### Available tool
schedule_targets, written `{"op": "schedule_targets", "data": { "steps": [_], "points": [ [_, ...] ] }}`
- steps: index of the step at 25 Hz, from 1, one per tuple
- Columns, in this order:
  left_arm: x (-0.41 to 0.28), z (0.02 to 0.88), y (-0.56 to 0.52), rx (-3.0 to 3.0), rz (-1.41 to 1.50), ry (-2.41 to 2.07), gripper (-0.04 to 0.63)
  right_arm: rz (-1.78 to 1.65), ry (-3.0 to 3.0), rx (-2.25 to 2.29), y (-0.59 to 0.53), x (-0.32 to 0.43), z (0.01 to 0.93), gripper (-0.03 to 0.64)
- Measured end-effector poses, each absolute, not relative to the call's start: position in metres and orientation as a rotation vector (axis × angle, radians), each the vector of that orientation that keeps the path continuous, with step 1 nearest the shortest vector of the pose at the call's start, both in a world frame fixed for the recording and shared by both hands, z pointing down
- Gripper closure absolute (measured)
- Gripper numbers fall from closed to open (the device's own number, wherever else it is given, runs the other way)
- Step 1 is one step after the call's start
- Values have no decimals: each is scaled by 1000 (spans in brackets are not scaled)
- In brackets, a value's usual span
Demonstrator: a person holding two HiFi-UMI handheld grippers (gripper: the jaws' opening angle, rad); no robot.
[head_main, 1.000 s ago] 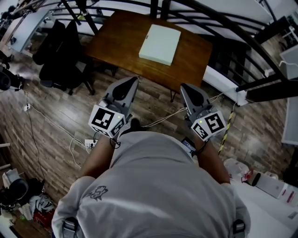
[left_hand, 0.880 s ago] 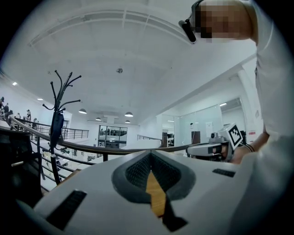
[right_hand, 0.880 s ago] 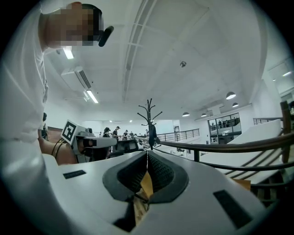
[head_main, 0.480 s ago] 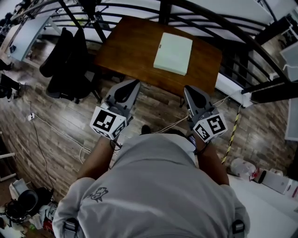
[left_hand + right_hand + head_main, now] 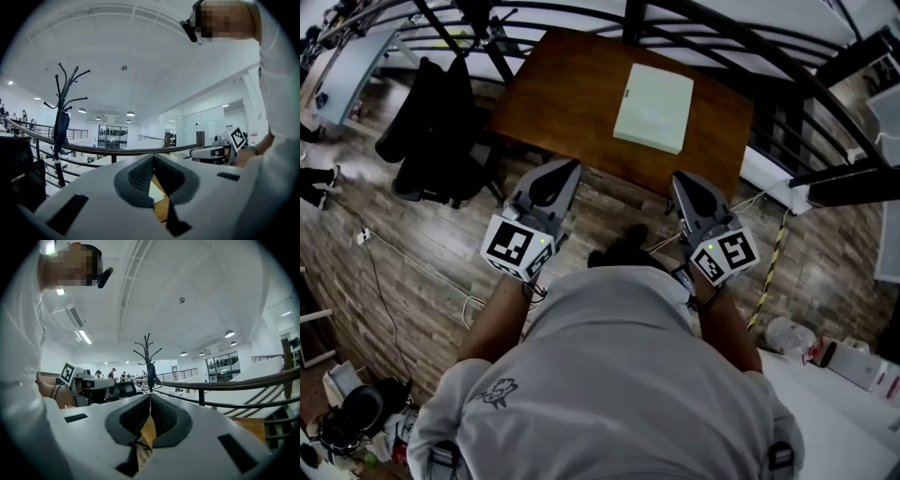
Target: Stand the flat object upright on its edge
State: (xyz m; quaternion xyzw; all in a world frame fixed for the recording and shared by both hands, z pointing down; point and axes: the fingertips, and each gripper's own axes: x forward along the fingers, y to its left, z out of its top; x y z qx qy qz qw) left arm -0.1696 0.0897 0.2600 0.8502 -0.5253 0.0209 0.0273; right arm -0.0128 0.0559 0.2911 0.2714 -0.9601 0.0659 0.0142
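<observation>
A pale green flat object (image 5: pixel 654 108) lies flat on the brown wooden table (image 5: pixel 553 89), toward its right half. My left gripper (image 5: pixel 574 167) is shut and empty, held level just short of the table's near edge. My right gripper (image 5: pixel 680 178) is also shut and empty, beside it at the near edge under the object. In the left gripper view the jaws (image 5: pixel 153 156) meet at the tips, and a strip of the pale object (image 5: pixel 156 194) shows behind them. In the right gripper view the closed gripper (image 5: pixel 150 395) shows only table wood (image 5: pixel 149 432) behind it.
A coat rack with dark coats (image 5: pixel 431 112) stands left of the table. A dark railing (image 5: pixel 750 47) curves behind and to the right of it. Cables (image 5: pixel 628 239) run over the plank floor between me and the table. A yellow-black striped strip (image 5: pixel 761 267) lies at the right.
Both grippers have moved forward toward the table and stayed shut. The table and the pale object now sit closer and further right in the head view.
</observation>
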Motion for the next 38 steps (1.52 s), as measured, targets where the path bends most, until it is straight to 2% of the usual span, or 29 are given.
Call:
{"op": "schedule_targets", "data": {
  "steps": [12,25,38],
  "points": [
    [-162,275,12,2603,85,-1588,583,240,-2954,875,-21,2,306,583],
    [-99,285,-91,2636,120,-1508,583,254,-2934,943,-115,67,312,583],
    [-110,293,-158,2684,146,-1399,583,270,-2907,1122,-171,68,307,583]
  ]
}}
